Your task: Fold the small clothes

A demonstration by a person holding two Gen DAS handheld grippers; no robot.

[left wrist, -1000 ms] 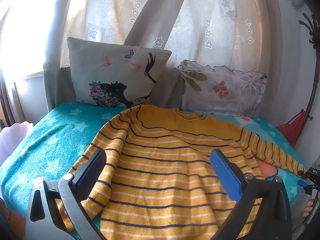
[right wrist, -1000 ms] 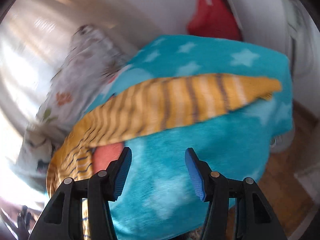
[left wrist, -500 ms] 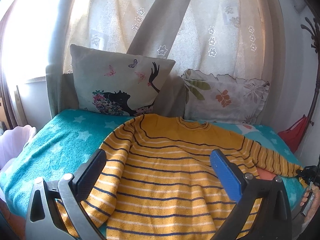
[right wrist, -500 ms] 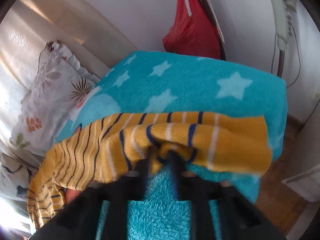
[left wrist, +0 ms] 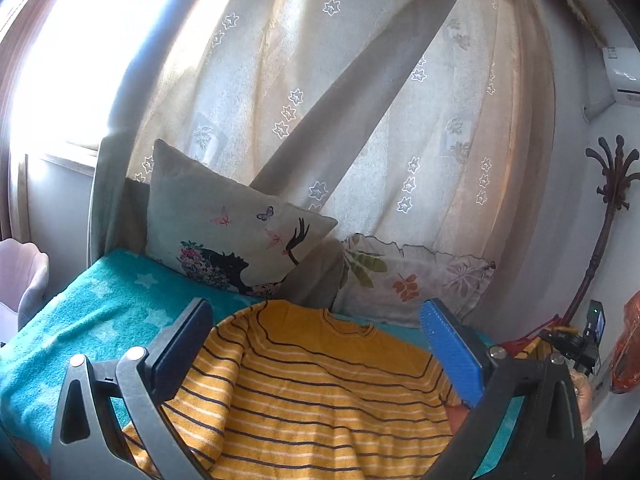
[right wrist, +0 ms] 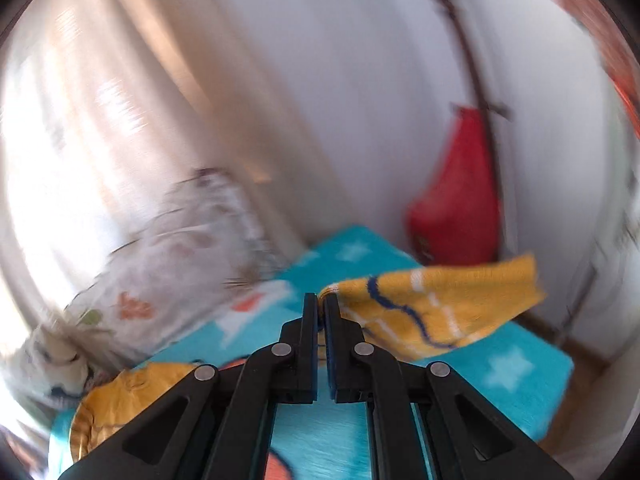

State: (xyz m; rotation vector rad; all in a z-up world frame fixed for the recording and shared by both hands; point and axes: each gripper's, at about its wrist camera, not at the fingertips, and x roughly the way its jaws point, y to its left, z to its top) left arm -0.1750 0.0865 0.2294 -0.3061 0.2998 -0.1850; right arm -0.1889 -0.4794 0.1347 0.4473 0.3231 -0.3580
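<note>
A yellow sweater with dark and white stripes (left wrist: 320,392) lies flat on the teal star blanket (left wrist: 92,332). My left gripper (left wrist: 316,344) is open and empty, above the sweater's body. My right gripper (right wrist: 321,300) is shut on the cuff of the sweater's sleeve (right wrist: 436,304) and holds it lifted above the blanket (right wrist: 512,368). The rest of the sweater (right wrist: 132,392) shows at lower left in the right wrist view. The right wrist view is blurred by motion.
Two cushions (left wrist: 232,240) (left wrist: 412,276) lean against the curtain (left wrist: 360,120) at the back. A coat stand (left wrist: 604,216) and a red bag (right wrist: 456,208) are at the right wall. A pale chair (left wrist: 20,272) stands at the left.
My right gripper closed on the sleeve cuff and lifted it off the blanket. My left gripper tilted upward; the sweater now sits lower in its view.
</note>
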